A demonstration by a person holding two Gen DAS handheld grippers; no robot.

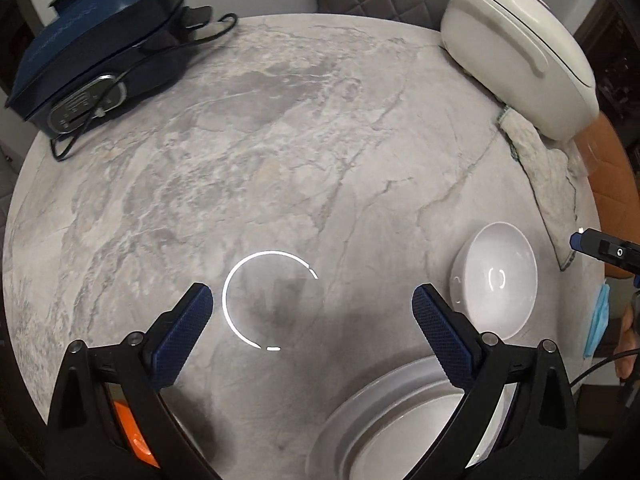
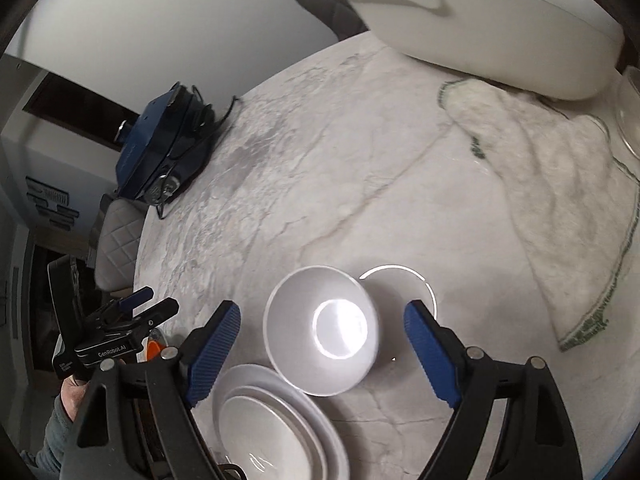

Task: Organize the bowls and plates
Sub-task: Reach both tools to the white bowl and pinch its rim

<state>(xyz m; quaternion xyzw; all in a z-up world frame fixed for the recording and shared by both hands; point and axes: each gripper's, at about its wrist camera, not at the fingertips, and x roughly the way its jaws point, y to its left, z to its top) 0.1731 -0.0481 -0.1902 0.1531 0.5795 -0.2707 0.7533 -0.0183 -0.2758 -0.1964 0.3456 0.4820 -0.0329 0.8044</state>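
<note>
One readable label, "GenRobot.AI", marks the left gripper at lower left. Both grippers gape empty; the white bowl sits between the right gripper fingers, untouched, just above stacked plates.

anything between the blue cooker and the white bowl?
Nothing: bare marble table between the blue cooker and white bowl, clearest in the left wrist view.

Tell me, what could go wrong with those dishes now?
The round white bowl sits right beside the stacked white plates; the open right gripper could knock them together. Both sit near the edge of the grey marble table, so a shove might send them off.
</note>
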